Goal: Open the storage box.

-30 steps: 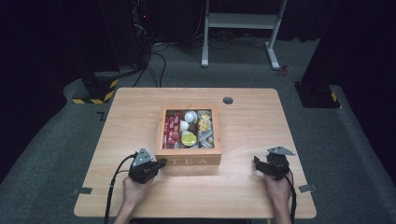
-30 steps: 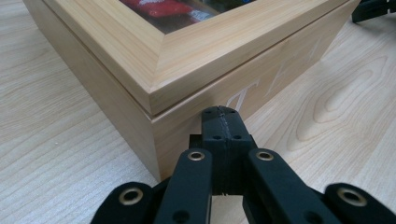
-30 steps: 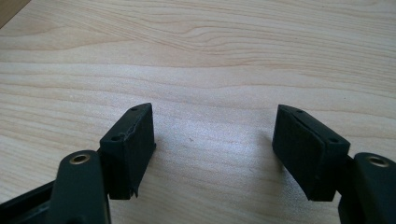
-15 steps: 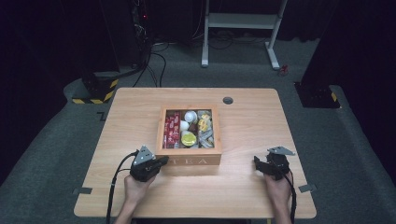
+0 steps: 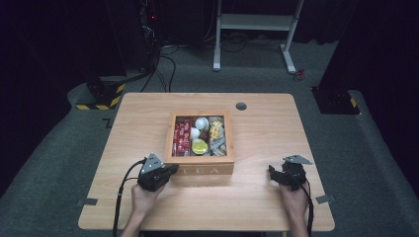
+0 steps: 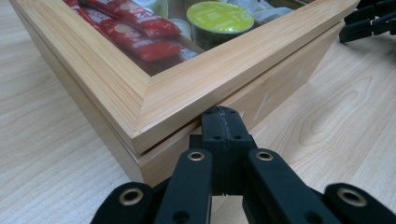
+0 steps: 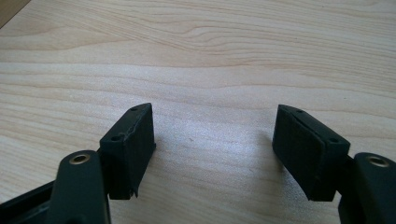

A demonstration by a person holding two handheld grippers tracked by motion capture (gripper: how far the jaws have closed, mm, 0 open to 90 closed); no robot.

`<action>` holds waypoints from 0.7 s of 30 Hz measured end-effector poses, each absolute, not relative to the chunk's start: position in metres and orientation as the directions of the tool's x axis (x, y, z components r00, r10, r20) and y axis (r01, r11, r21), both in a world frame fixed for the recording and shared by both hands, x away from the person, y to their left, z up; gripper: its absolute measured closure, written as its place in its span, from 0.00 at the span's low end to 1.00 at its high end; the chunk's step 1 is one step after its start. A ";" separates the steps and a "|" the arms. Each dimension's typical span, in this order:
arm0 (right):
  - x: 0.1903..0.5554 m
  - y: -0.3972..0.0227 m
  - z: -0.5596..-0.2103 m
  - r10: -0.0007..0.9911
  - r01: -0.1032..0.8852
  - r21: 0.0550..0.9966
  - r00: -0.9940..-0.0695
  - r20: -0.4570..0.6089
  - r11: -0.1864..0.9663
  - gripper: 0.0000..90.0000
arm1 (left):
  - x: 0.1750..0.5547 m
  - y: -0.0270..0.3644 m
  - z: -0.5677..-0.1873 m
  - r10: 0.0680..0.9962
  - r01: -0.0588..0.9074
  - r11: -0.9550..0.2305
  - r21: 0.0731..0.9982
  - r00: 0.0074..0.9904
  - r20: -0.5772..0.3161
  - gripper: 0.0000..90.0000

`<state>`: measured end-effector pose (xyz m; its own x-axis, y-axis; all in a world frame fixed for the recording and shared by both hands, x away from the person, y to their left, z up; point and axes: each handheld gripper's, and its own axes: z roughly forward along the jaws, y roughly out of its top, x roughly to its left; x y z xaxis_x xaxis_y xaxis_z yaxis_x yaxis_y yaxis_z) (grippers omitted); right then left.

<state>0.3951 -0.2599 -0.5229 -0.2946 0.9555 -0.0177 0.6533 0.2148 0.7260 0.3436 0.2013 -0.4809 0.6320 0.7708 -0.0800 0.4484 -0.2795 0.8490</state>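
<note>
L gripper (image 6: pixel 223 122) closed, seemingly touching tea box (image 6: pixel 154 93) corner; R gripper (image 7: pixel 212 149) agape.

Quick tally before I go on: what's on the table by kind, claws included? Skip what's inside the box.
Box: 1
Claws: 2 (left claw shut at the box's corner, right claw open over bare table)
Total: 3
</note>
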 end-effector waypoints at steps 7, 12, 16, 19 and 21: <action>0.395 -0.260 -0.523 0.956 0.653 0.726 -0.294 -0.017 0.215 0.33 | 0.344 0.202 -0.477 0.769 0.441 -0.278 0.853 0.634 -0.077 1.00; 0.395 -0.260 -0.523 0.956 0.653 0.726 -0.294 -0.018 0.215 0.33 | 0.344 0.202 -0.474 0.769 0.439 -0.280 0.853 0.635 -0.074 1.00; 0.395 -0.260 -0.523 0.956 0.654 0.726 -0.294 -0.018 0.215 0.33 | 0.344 0.202 -0.470 0.770 0.432 -0.268 0.861 0.633 -0.078 1.00; 0.395 -0.260 -0.523 0.955 0.652 0.726 -0.297 -0.018 0.217 0.33 | 0.345 0.201 -0.467 0.769 0.429 -0.272 0.862 0.635 -0.073 1.00; 0.395 -0.260 -0.523 0.955 0.652 0.726 -0.297 -0.019 0.218 0.33 | 0.345 0.201 -0.466 0.771 0.428 -0.270 0.862 0.633 -0.072 1.00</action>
<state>0.3951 -0.2599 -0.5230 -0.2971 0.9546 -0.0193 0.6519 0.2176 0.7264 0.3454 0.2008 -0.4664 0.6329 0.7708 -0.0725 0.4281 -0.2705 0.8623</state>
